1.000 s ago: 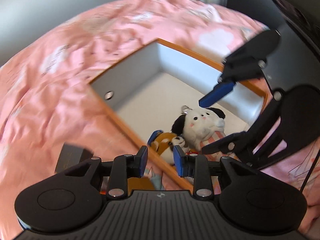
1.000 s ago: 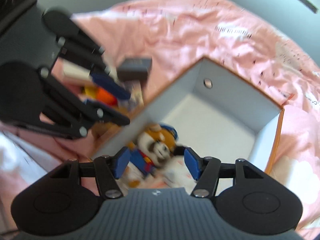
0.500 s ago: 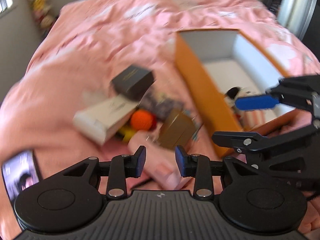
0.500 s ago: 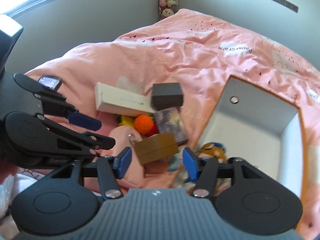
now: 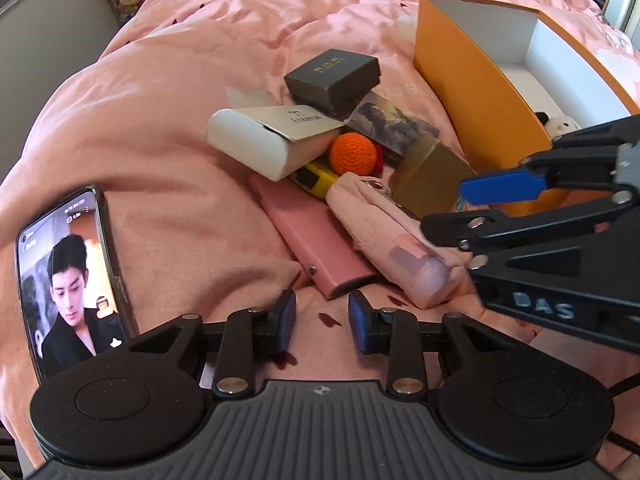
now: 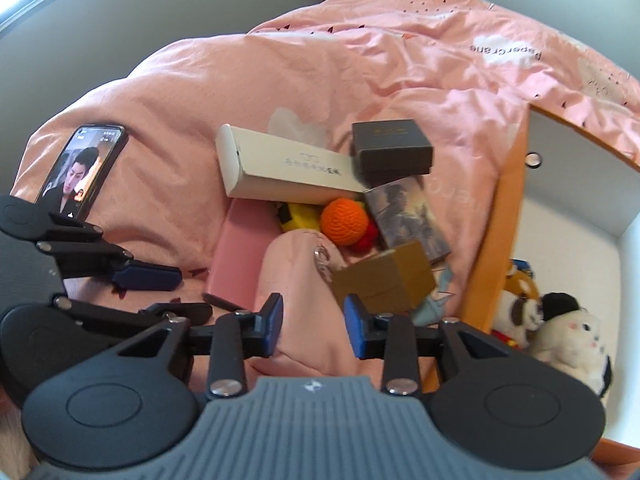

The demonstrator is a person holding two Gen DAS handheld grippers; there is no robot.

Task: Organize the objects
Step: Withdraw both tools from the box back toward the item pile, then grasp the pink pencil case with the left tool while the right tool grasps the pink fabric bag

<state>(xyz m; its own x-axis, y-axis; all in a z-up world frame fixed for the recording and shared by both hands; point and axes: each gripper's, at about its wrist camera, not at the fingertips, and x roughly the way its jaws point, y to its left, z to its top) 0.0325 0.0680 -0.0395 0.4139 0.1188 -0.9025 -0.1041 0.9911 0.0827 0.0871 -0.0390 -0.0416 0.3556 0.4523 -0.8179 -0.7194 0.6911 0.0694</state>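
The left hand-held gripper (image 5: 322,322) points down at the pink duvet (image 5: 168,128) with its jaws partly apart and closing, nothing between them; just beyond its fingertips lies the near end of a flat pink case (image 5: 308,236). The right hand-held gripper (image 6: 313,326) is also closing, its jaws partly apart over a soft pink pouch (image 6: 298,280), which sits between the pads, though a firm grip on it cannot be told from the blur. Taking the orange crocheted ball (image 5: 354,154) as the landmark of the pile: a white long box (image 5: 260,140) leans just left of it, a dark grey box (image 5: 334,74) sits behind it on a picture card (image 5: 390,126), a yellow item (image 5: 314,176) pokes out below it, and a tan box (image 5: 430,172) stands to its right, against the wall of the orange storage box (image 5: 468,92). Inside that open white-lined box lie plush toys, a white and black one (image 6: 568,336) and a brown one (image 6: 520,300) at its near end. Well left of the ball a phone (image 5: 68,280) lies on the duvet with its screen lit
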